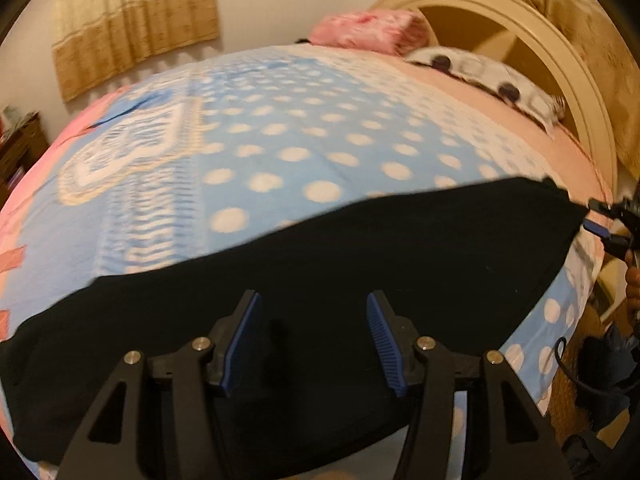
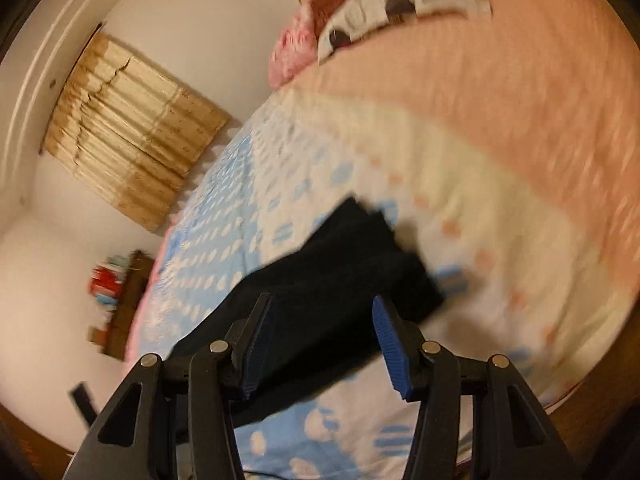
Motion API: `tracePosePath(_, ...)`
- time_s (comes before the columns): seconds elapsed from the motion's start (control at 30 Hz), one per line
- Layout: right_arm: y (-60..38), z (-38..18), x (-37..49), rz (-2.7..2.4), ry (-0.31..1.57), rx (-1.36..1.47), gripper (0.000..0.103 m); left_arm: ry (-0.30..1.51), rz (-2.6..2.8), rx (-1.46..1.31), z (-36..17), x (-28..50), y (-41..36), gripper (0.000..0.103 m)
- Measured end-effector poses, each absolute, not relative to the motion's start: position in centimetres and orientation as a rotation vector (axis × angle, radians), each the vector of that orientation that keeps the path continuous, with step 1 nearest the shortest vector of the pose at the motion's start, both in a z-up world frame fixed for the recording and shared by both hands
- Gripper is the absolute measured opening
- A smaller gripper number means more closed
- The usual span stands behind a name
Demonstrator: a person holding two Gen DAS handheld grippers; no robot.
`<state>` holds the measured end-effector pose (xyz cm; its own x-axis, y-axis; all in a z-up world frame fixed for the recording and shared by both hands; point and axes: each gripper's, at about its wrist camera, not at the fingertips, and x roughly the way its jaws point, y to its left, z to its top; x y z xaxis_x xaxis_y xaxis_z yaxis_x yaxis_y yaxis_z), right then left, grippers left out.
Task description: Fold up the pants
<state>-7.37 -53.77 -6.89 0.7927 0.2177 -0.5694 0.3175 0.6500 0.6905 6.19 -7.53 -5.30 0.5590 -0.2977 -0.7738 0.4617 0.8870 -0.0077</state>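
The black pants (image 1: 360,264) lie flat across the near part of a bed covered by a blue polka-dot blanket (image 1: 304,132). My left gripper (image 1: 314,304) is open and empty, hovering just above the pants near the bed's front edge. My right gripper (image 2: 322,312) is open and empty over one end of the pants (image 2: 344,264); it also shows in the left wrist view (image 1: 600,220) at the far right end of the pants. The right wrist view is blurred by motion.
A pink pillow (image 1: 368,32) and a white spotted pillow (image 1: 488,76) lie by the cream arched headboard (image 1: 540,48). Curtains (image 1: 132,20) hang on the far wall. A dark wooden shelf (image 1: 20,152) stands to the left of the bed.
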Motion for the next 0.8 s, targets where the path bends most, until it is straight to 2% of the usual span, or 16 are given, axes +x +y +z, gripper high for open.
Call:
tracePosePath(0.17,-54.0,-10.2,-5.7,-0.035,0.704,1.022,0.052,0.888,-0.46,0.218,-7.0,6.7,-8.7,0.058)
tracePosePath(0.2,-54.2,-10.3,-5.4,-0.04,0.7,1.028,0.042,0.885,-0.463,0.218,-7.0,6.8,-8.7,0.058)
tracePosePath(0.23,-54.3,-10.2,-5.3,-0.036,0.693,1.025,0.027,0.887,-0.464,0.209,-7.0,6.8,-8.7,0.058)
tracePosePath(0.3,-54.2,-9.8,-4.6,-0.047,0.678,0.993,0.016,0.887,-0.47,0.186,-7.1,6.9,-8.6,0.059)
tracePosePath(0.33,-54.3,-9.5,-4.3,-0.056,0.674,0.979,0.006,0.883,-0.474,0.185,-7.2,6.8,-8.4,0.06)
tracePosePath(0.37,-54.2,-9.2,-3.9,-0.057,0.666,0.966,0.003,0.878,-0.476,0.192,-7.2,6.8,-8.4,0.06)
tracePosePath(0.63,-50.8,0.8,-4.2,0.143,0.394,0.704,0.003,0.867,-0.486,0.19,-7.4,6.6,-8.3,0.06)
tracePosePath(0.73,-51.1,-0.4,-4.9,0.13,0.391,0.706,0.003,0.861,-0.486,0.199,-7.4,6.4,-8.4,0.062)
tracePosePath(0.8,-52.6,-4.3,-5.0,0.069,0.471,0.759,0.003,0.86,-0.489,0.204,-7.5,6.3,-8.5,0.062)
